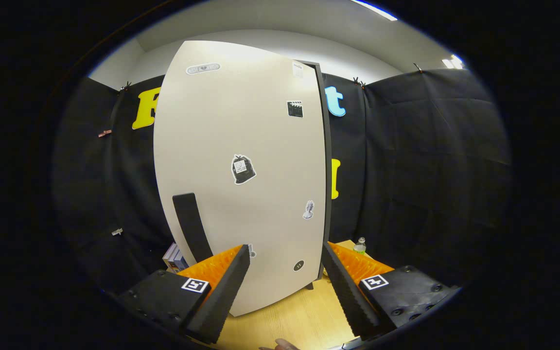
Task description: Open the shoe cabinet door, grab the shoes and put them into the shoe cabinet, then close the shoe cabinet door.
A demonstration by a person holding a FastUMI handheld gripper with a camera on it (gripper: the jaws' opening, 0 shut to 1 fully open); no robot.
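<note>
The tongs (285, 272) stand spread wide, gripping nothing. Each finger is an orange, ribbed wedge faced with a black foam pad cut in fine saw-tooth ridges, and each sits on a black moulded mount that carries a small square black-and-white marker.

Just ahead of the fingers, its lower part showing in the gap between them, stands the shoe cabinet door (241, 160). It is a tall, flat, off-white panel with a smooth matt face and rounded-looking corners. A dark, thin frame edge (327, 160) runs down its right side; whether the door is fully shut against the cabinet cannot be told. A black, flat, bar-shaped handle (191, 226) is fixed upright low on the panel's left part, just beyond the left finger's tip. Several small stickers are scattered over the panel, among them a dark bag-shaped sticker (243, 169) near the middle and a small round dark one (298, 265) low down.

The cabinet stands on a pale wood-grain floor (304, 316). Beside its lower left corner lies a small stack of boxes or books (175, 257), too small to tell which. Beyond the right finger a small clear bottle (359, 245) stands on the wood surface.
</note>
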